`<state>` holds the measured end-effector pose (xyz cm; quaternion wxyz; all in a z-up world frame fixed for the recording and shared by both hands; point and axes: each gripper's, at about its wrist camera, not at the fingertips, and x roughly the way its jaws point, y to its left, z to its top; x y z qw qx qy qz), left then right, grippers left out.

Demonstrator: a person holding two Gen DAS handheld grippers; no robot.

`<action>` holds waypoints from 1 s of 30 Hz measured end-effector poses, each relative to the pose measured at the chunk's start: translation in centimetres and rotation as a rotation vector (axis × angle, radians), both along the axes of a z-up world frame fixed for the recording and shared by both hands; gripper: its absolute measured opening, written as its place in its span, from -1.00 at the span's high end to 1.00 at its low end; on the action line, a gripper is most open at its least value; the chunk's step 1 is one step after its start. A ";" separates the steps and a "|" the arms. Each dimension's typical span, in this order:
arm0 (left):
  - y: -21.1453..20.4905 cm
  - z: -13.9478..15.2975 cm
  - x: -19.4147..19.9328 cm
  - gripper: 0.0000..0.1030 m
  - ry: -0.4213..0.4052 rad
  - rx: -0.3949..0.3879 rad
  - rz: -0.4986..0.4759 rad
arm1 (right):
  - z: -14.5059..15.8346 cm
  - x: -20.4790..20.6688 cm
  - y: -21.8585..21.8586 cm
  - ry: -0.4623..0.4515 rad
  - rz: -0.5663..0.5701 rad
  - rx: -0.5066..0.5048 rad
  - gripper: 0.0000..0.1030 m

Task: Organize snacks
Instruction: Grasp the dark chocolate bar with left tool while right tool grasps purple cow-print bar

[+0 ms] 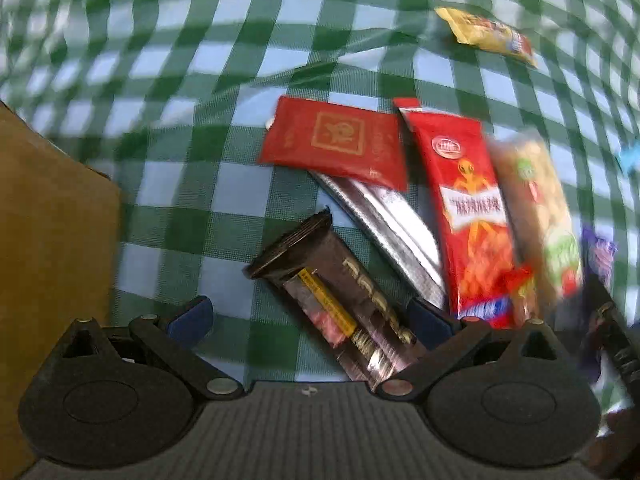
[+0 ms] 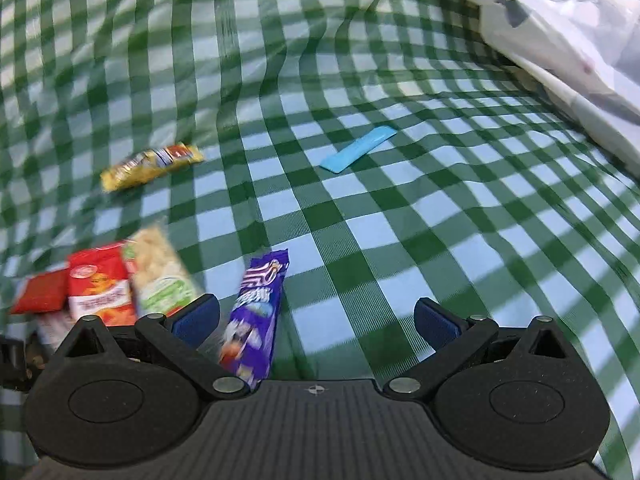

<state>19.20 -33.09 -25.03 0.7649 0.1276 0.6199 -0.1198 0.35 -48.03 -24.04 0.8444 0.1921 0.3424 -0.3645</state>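
Held the left tool (image 1: 310, 316) spread wide and gripping nothing, low over a dark chocolate bar (image 1: 332, 296) lying slantwise between its jaws on the checked cloth (image 1: 200, 184). Likewise kept the right tool (image 2: 316, 318) wide open and empty, with a purple bar (image 2: 256, 312) just inside its left jaw. Judged the step to be picking one snack out of the heap. Best done by turning the left tool square to the dark bar, lowering until both pads straddled its narrow width, then closing gently so as not to crush it or drag the silver packet (image 1: 392, 232) beside it. Showed only from the left wrist: a cardboard box (image 1: 48, 240) at the left edge, probably the place for the snacks, and the silver packet tucked under a flat red packet (image 1: 336, 140), next to a red chip bag (image 1: 472, 216) and a pale cracker pack (image 1: 536, 216). Showed clearly only from the right wrist: a blue strip (image 2: 360, 148) well apart from the heap and a white plastic bag (image 2: 560, 40) at the far corner. Caught in both: a yellow packet (image 2: 152, 166) lying alone.
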 end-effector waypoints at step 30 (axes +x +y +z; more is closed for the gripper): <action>13.8 16.8 -13.4 0.17 -0.133 -0.230 -0.247 | 9.7 -10.3 12.1 -0.193 0.126 -0.013 0.67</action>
